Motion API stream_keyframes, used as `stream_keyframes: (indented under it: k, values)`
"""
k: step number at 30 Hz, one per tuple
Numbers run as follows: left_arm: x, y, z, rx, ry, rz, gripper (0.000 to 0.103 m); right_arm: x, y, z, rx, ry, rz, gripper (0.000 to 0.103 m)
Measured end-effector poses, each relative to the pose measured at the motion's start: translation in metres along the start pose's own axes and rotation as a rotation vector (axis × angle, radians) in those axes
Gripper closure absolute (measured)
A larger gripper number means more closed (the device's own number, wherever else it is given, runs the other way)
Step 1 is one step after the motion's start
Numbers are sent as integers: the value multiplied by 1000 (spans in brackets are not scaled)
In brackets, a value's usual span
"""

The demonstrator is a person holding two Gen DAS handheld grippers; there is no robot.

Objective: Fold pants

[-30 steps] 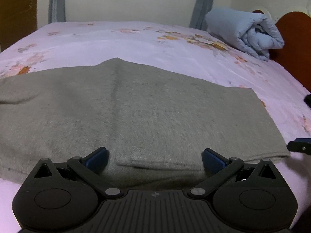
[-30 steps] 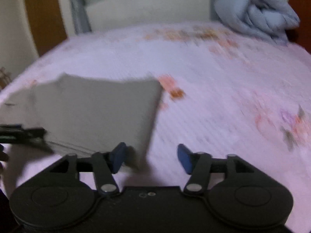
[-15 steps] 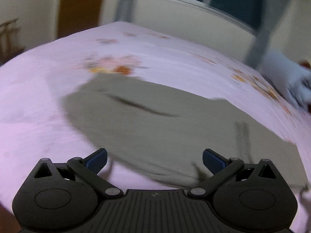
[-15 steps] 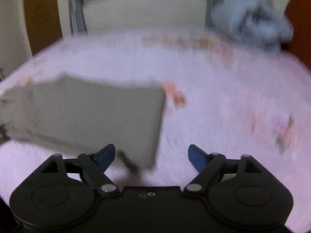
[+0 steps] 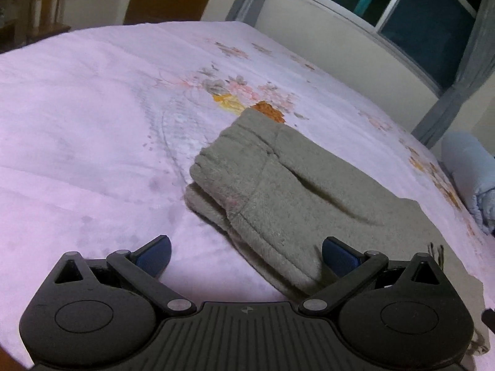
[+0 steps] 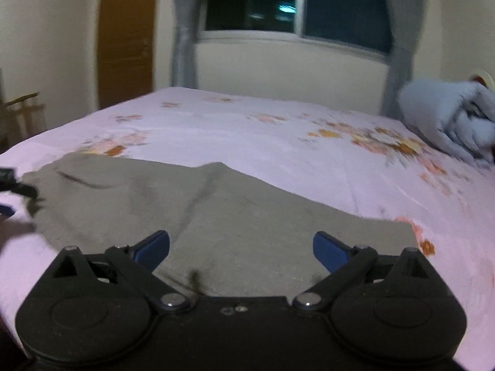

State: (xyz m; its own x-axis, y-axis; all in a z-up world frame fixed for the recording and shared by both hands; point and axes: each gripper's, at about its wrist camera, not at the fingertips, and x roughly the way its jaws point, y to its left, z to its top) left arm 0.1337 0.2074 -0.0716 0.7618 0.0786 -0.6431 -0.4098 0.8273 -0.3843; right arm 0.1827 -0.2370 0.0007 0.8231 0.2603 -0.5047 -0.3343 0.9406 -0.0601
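The grey fleece pants lie folded flat on the pink floral bed sheet. Their thick hemmed end, two layers deep, points toward the left wrist camera. My left gripper hangs open just over that end, its right finger above the cloth and its left finger above bare sheet. In the right wrist view the pants spread wide below my right gripper. Its jaws are opening, with cloth under them and nothing pinched. The left gripper shows at the pants' far left end.
A rolled blue quilt lies at the bed's right end near the headboard. Behind the bed are a window with grey curtains and a brown door. A wooden chair stands off the bed's left side.
My left gripper swept left along the pants to their hemmed end and rolled. My right gripper's jaws widened, and it moved from the pants' right edge to over their middle.
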Motion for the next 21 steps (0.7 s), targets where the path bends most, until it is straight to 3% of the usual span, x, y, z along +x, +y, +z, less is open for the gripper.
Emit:
stream_keyframes:
  k: [7, 15, 16, 18, 20, 21]
  values:
    - [23, 8, 9, 4, -10, -88, 0, 5, 1, -18, 100, 28, -73, 9]
    - [42, 7, 13, 32, -30, -137, 3, 8, 9, -29, 152, 53, -136, 9]
    - [43, 7, 14, 37, -35, -128, 19, 8, 11, -29, 147, 53, -139, 9]
    - [44, 12, 15, 23, -42, -135, 32, 5, 13, -30, 145, 40, -144, 9]
    - [43, 21, 15, -15, -49, -189, 56, 1, 16, -30, 143, 28, -136, 9]
    - [42, 24, 15, -35, -46, -220, 58, 0, 18, -30, 133, 27, -137, 9]
